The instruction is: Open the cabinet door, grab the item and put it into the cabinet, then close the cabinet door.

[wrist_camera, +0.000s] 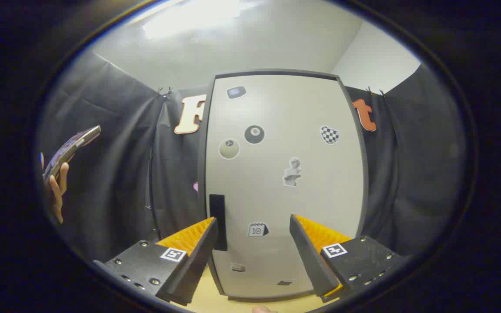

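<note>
— How far along does the task look?

— Either at its very start or at its very end, I judge. The cabinet [285, 174] stands straight ahead of the gripper [254, 232], and its door [307, 195] sits flush in the dark frame, fully closed. One frame cannot tell me which end it is.

— And the jaws?

— Spread wide with nothing between them. The door's dark handle [218, 221] is a vertical bar just beyond the left finger's tip, not yet touched, so they could be lined up near it.

— Where is the item to be stored?

— I cannot point to it. A pale sliver at the near edge of the surface [215, 300], below the jaws, might be part of something, but it is too small to name. The item could also be inside already.

— So what is in the cabinet?

— Hidden; the closed door blocks any view of the inside. Only stickers show on its face.

— Anything else around?

— A person's hand [57, 191] holds a phone [70, 150] well off to the left of the jaws.
</note>
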### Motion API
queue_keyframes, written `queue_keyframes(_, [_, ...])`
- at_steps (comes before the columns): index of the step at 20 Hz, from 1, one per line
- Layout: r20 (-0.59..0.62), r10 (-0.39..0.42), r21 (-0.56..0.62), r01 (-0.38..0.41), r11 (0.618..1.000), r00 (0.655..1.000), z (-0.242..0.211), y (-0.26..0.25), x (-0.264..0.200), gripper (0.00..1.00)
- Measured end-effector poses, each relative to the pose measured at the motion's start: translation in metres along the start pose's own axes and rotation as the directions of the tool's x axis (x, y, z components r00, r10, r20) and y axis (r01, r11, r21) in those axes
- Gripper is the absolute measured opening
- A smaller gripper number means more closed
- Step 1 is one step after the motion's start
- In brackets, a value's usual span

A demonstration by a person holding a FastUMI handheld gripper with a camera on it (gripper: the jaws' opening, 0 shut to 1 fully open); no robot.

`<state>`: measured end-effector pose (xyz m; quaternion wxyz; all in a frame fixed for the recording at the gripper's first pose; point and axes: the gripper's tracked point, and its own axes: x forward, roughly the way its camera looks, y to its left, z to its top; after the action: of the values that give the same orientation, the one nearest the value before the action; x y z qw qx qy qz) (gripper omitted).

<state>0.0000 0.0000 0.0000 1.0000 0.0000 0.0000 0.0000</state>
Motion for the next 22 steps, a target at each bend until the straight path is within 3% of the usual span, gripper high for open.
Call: queue_keyframes(22, [-0.119,-0.042,0.008,0.044,0.999,0.992,-0.053,0.056,0.082,0.98])
